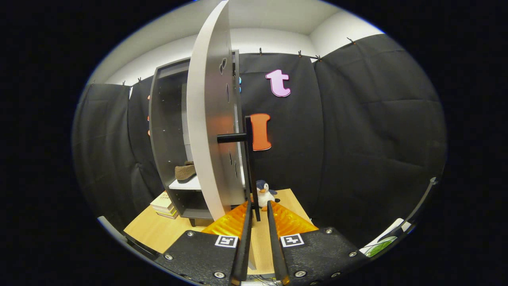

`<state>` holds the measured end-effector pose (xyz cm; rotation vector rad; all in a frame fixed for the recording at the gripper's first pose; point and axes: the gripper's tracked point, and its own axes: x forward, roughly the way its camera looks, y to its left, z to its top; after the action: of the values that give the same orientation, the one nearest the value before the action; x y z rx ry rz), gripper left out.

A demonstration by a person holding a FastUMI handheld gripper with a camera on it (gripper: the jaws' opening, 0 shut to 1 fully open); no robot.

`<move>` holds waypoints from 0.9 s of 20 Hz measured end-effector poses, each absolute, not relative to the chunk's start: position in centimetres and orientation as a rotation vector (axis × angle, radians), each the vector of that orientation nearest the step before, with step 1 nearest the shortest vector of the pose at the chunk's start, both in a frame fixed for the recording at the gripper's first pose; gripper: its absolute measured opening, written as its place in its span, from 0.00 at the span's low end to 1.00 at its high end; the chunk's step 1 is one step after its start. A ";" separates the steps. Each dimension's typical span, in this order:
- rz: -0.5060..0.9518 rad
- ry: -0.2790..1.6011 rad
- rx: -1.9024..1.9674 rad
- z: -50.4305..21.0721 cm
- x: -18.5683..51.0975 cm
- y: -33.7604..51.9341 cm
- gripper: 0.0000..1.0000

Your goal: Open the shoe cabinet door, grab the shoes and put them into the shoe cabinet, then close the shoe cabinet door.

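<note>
Between the narrowly parted fingers (258, 206) of the gripper (258, 209) stands the door (208, 119)'s handle (250, 167), seemingly unpinched; with a shoe (185, 171) shelved, swing it shut in a smooth arc.

— Where does the shoe (185, 171) sit?
— On a shelf (186, 184) in the cabinet (166, 131), behind its open door (210, 119).
— And around the cabinet?
— Books (164, 204) to its left, a penguin (264, 194) to its right, all on the table (158, 232).
</note>
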<state>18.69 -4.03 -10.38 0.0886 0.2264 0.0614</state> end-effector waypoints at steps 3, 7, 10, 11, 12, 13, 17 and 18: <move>0.105 0.226 0.102 -10.1 18.5 -2.5 0.25; 0.171 0.216 0.110 -10.3 17.7 -0.1 0.25; 0.207 0.199 0.110 -10.2 17.6 1.1 0.26; 0.218 0.194 0.104 -10.2 17.8 1.4 0.27; 0.233 0.195 0.106 -10.3 17.8 1.9 0.27; 0.254 0.198 0.109 -10.4 17.8 2.6 0.29; 0.319 0.195 0.093 -10.3 17.9 5.1 0.35; 0.336 0.193 0.090 -10.3 17.9 5.8 0.37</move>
<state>17.88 5.82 -10.30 0.0897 0.1933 0.3356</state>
